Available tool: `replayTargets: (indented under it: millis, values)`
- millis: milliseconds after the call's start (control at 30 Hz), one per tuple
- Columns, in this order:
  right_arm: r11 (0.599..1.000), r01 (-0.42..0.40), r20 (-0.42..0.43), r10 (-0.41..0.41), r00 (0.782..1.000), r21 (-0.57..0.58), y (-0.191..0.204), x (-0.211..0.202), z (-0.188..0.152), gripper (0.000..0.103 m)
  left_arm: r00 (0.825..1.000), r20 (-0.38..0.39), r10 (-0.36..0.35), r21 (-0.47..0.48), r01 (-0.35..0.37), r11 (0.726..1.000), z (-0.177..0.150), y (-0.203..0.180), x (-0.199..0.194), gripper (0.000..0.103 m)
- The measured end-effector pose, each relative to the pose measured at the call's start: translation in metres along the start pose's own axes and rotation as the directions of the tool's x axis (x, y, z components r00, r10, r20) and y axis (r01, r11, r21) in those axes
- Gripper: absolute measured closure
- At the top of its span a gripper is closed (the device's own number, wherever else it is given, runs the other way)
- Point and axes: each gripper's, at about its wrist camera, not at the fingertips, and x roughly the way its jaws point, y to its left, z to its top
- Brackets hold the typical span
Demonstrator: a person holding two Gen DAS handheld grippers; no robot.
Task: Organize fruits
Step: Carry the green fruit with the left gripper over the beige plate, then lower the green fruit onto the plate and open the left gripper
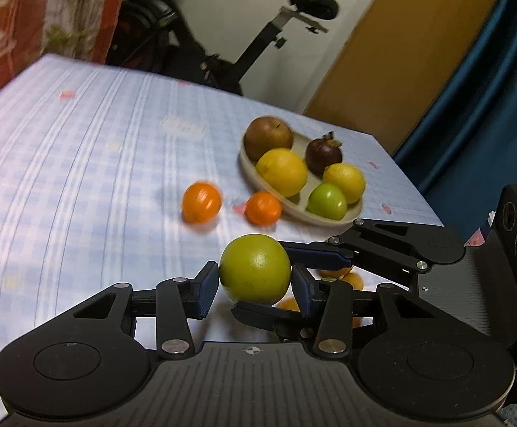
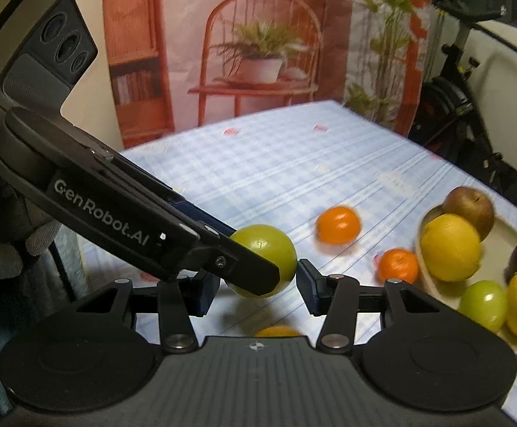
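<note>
A round green fruit [image 1: 255, 268] hangs above the checked tablecloth with both grippers on it. My left gripper [image 1: 255, 279] is shut on it, one blue pad on each side. My right gripper [image 2: 258, 277] grips the same green fruit [image 2: 272, 249] crosswise; in the left wrist view one of its fingers [image 1: 315, 253] lies behind the fruit and the other runs under it. The beige plate [image 1: 329, 221] to the right holds a brown fruit [image 1: 268, 137], two yellow ones, a mangosteen [image 1: 324, 154] and a green one [image 1: 328, 201]. Two oranges [image 1: 201, 202] [image 1: 263, 208] lie left of the plate.
Another orange [image 2: 280, 331] lies on the cloth beneath the grippers, mostly hidden. The table edge [image 1: 411, 178] runs just behind the plate. An exercise bike [image 1: 258, 46] stands beyond the table. A printed backdrop [image 2: 258, 53] hangs at the far side. A gloved hand [image 2: 2, 259] holds the left gripper.
</note>
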Motion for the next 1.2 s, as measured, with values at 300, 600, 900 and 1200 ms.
replayTargets:
  millis: [300,600,900,1200]
  values:
    - [0.99,0.101,0.102,-0.111,0.989,0.102,-0.036,-0.036,0.003,0.053,1.0,-0.009,-0.029,0.161,0.03,0.987,0.043,-0.047,0.027,0.055]
    - [0.965,0.171,0.118,-0.197,0.973,0.201,-0.099,-0.056,-0.002,0.053,0.995,-0.079,-0.063,0.209,0.079,0.975,0.084,-0.074,0.086,0.055]
    - [0.953,0.194,0.089,-0.22,0.971,0.233,-0.156,-0.046,-0.008,0.053,0.989,-0.149,-0.004,0.236,0.039,0.971,0.109,-0.089,0.144,0.055]
    - [0.95,0.191,0.049,-0.21,0.977,0.246,-0.183,-0.026,-0.014,0.053,0.979,-0.203,0.035,0.238,0.015,0.971,0.122,-0.084,0.175,0.055]
